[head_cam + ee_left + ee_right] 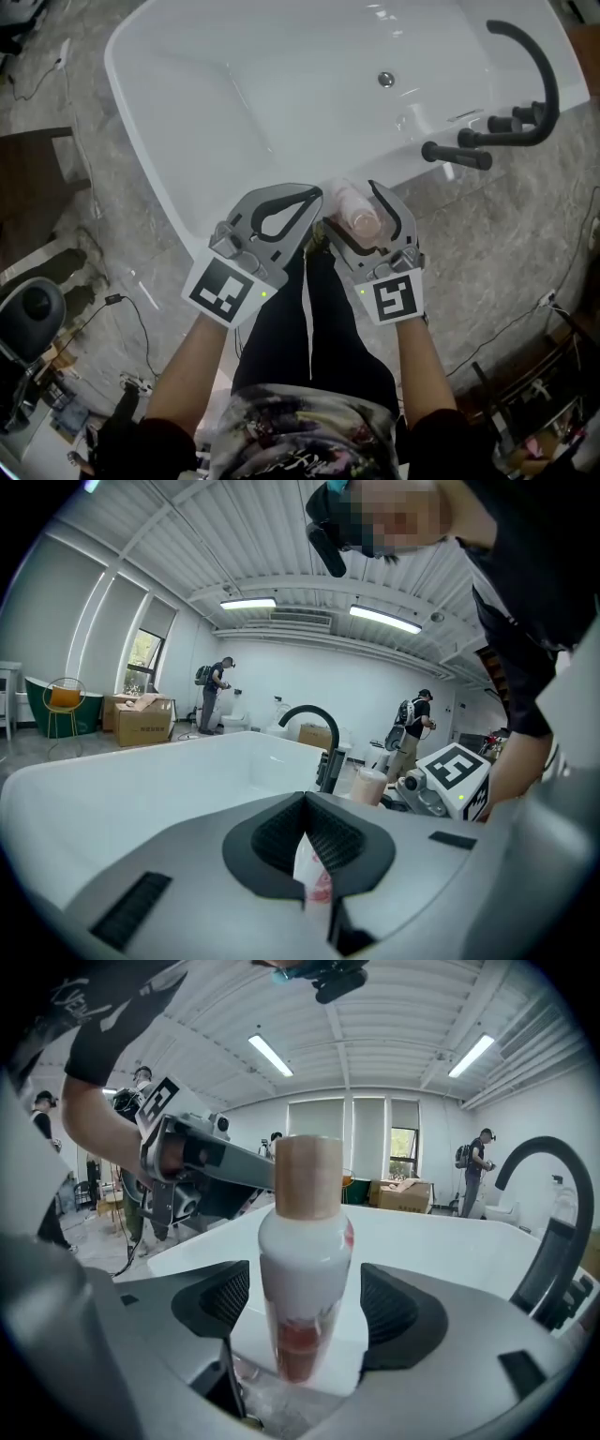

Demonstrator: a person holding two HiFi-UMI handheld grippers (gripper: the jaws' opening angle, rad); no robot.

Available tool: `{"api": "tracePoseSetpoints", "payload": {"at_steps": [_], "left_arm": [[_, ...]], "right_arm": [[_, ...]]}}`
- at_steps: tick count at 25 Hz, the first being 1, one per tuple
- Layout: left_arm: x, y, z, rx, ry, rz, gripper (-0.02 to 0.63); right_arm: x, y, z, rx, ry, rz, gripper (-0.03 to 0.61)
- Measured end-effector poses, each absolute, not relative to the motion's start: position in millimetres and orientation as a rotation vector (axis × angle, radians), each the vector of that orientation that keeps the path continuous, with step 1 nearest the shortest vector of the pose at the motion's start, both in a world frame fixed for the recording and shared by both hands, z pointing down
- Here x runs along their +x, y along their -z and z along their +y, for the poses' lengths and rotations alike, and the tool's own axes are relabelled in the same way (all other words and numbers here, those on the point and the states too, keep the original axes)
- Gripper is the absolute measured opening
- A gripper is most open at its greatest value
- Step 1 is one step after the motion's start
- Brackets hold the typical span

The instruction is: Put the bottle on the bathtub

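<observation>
A white bottle (356,210) with a tan cap and red print stands upright at the near rim of the white bathtub (159,178). My right gripper (352,207) is open, one jaw on each side of the bottle (302,1260), with a gap on both sides. Its base seems to rest on the rim, above some crinkled clear plastic. My left gripper (317,197) is just left of the bottle (368,786). It is shut, with a thin white and red scrap (315,872) pinched between the jaws.
A black curved faucet (525,84) with handles stands on the tub's right rim. Stone floor surrounds the tub, with cables and a dark stool (33,187) at the left. The person's legs are right below the grippers. Other people and cardboard boxes (141,719) are far back.
</observation>
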State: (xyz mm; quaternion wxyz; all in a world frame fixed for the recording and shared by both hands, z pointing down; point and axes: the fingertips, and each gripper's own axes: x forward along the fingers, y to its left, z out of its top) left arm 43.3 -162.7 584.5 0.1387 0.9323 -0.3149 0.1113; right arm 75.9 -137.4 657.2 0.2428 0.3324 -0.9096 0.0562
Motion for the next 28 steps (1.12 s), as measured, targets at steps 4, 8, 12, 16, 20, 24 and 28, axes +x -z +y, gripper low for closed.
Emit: {"api": "tracePoseSetpoints", "payload": {"at_steps": [4,8,12,16,20,24,28], "left_arm": [[43,-564,-162,2.702,-0.324,-0.905,0.011],[47,-537,-158,2.726,-0.324,-0.882,0.011],[56,-512,-150,2.758,-0.344,-0.829,0.011],[60,-485,-147,2.781,-0.361,-0.787,0.011],[62,-452,-142,2.791,-0.368,-0.763,0.011],[62,-413,-140,2.789,-0.36,-0.751,0.011],[54,-376,-150,2.813,-0.35,-0.756,0.011]], "right_arm": [[93,-641,-131,0.925,-0.167,-2.455,0.362],[107,-613,-129,0.969,-0.188,-2.442,0.376],[108,-570,-132,1.015,-0.188,-2.471,0.377],[98,-521,-133,1.018,-0.144,-2.508,0.377],[87,-470,-130,1.009,-0.137,-2.547,0.377],[82,-413,-131,1.05,-0.115,-2.599,0.377],[86,-355,-148,1.165,-0.065,-2.641,0.377]]}}
